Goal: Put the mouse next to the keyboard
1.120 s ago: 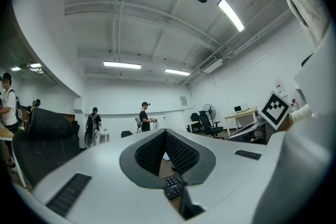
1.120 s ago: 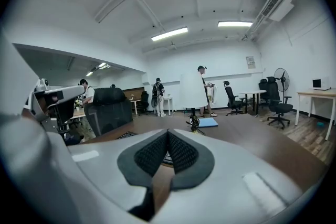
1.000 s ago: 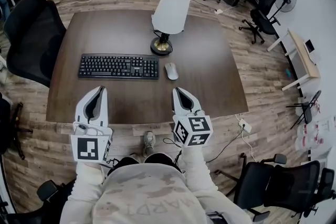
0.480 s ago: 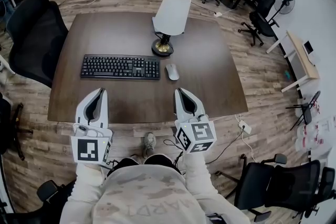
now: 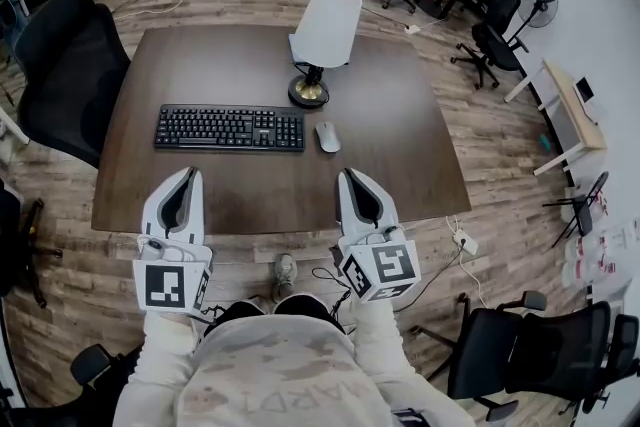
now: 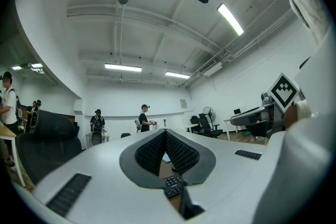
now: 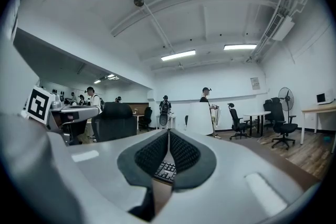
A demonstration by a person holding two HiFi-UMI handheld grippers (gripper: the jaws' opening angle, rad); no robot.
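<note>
The left gripper point(image 6: 166, 132) has its jaws meeting at the tips, nothing between them. Through the gap beneath shows a strip of keyboard point(image 6: 172, 186). A black chair point(image 6: 50, 136) stands left, and 1 person point(image 6: 144, 118) by the far wall.

Black keyboard point(image 5: 229, 128), grey mouse point(image 5: 327, 137), dark-brown table point(image 5: 390, 165).

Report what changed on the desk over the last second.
The right gripper drew back a little toward the person and to the right, shut and empty. Nothing was grabbed or released. The mouse beside the keyboard, the lamp and the left gripper stayed put.
</note>
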